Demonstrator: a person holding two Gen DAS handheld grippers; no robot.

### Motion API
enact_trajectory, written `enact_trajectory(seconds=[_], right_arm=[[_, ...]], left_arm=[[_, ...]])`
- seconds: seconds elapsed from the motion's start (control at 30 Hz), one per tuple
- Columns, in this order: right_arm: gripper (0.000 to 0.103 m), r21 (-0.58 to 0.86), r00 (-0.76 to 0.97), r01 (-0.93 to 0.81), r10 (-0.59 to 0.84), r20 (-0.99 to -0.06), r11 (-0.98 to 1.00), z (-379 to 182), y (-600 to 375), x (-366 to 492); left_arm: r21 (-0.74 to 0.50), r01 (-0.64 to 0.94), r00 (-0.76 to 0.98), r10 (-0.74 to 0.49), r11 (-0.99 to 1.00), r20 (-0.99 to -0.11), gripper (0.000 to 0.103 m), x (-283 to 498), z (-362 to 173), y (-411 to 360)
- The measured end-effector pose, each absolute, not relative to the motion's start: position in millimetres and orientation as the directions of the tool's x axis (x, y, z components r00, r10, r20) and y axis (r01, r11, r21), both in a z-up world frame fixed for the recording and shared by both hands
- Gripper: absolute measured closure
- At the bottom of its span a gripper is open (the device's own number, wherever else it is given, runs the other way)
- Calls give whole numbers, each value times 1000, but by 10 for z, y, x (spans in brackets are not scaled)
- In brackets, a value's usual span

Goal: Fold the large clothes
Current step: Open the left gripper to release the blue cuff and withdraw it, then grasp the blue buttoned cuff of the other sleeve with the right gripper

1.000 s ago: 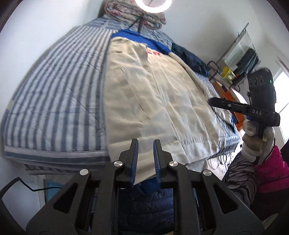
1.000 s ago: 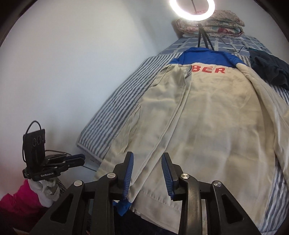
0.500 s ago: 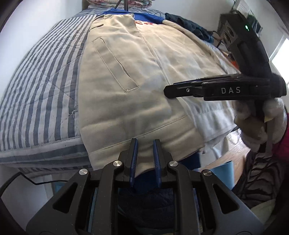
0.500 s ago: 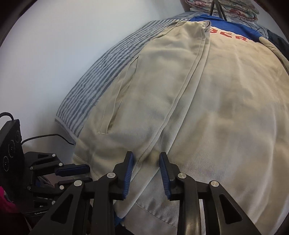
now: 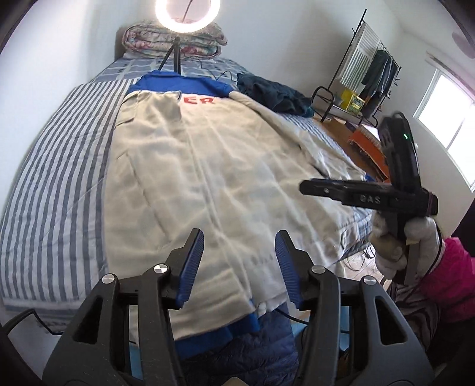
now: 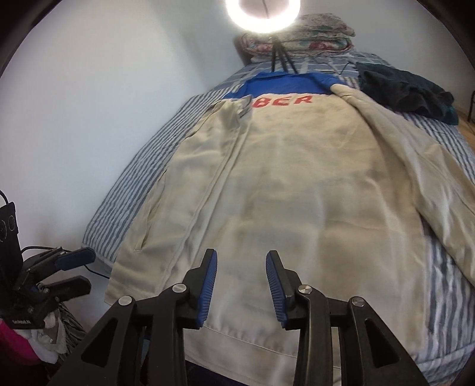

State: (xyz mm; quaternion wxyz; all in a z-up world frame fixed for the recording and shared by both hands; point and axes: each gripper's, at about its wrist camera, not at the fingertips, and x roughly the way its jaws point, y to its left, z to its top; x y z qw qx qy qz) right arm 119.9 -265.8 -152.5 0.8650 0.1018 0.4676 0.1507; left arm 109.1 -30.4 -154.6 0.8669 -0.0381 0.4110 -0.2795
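A large cream jacket (image 5: pixel 207 166) with a blue collar and red letters lies spread lengthwise on a striped bed (image 5: pixel 56 166); it also shows in the right wrist view (image 6: pixel 297 184). Its left front panel is folded over the body. Its hem hangs at the bed's near edge. My left gripper (image 5: pixel 239 264) is open and empty just above the hem. My right gripper (image 6: pixel 240 282) is open and empty above the hem's middle. The right gripper shows in the left wrist view (image 5: pixel 308 188), and the left gripper in the right wrist view (image 6: pixel 74 267).
A ring light on a tripod (image 5: pixel 187 14) stands at the bed's head before folded quilts (image 5: pixel 175 41). A dark garment (image 5: pixel 273 95) lies at the bed's far right. A clothes rack (image 5: pixel 365 68) and an orange box (image 5: pixel 368 145) stand right. A white wall (image 6: pixel 104 104) lies left.
Both grippers have opened, letting go of the hem, and lifted back from it. The jacket now lies flat with its hem at the bed's edge.
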Motion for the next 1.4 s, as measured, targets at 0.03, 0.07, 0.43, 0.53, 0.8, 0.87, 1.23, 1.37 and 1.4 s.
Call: enact_trajectory(seconds=[0.03,0.07,0.43,0.53,0.8,0.87,1.23,1.37,1.4], right_arm=[[53,314,534,-142,340,-774,939,-1491,-2767,1167],[51,311,548,-117,322,-772,943,-1466,-2874,1137],[47,243,618,105,128,-775,964,-1332,-4022,836],[47,243,626,180,80,-776,953,-1350,-4348,768],[47,259,615,348,-11,-788,901,-1393,-5175,647],[47,281,609,389,-16,-793,878,-1430,-5393,647],[48,548,648,587,60,-760,597,-1973,-6484,588],[48,560,644,579,89,-759,593,-2082,-6540,720],[48,527,625,590,68,-778,611,-2094,-6528,762]], left_arm=[[-297,463,505,-524,835,-686,52,1125,-1510,-348],[-295,474,503,-530,829,-683,52,1164,-1479,-405],[-267,565,501,-582,780,-641,42,1498,-1213,-1063],[-245,571,508,-572,784,-644,42,1578,-1202,-1223],[-247,562,502,-562,790,-657,42,1774,-1352,-1337],[-256,547,495,-554,797,-669,42,1824,-1434,-1307],[-291,477,468,-520,830,-715,42,1967,-1694,-1126],[-282,483,456,-513,829,-727,42,1976,-1735,-1173],[-277,488,451,-511,828,-732,42,1976,-1754,-1193]])
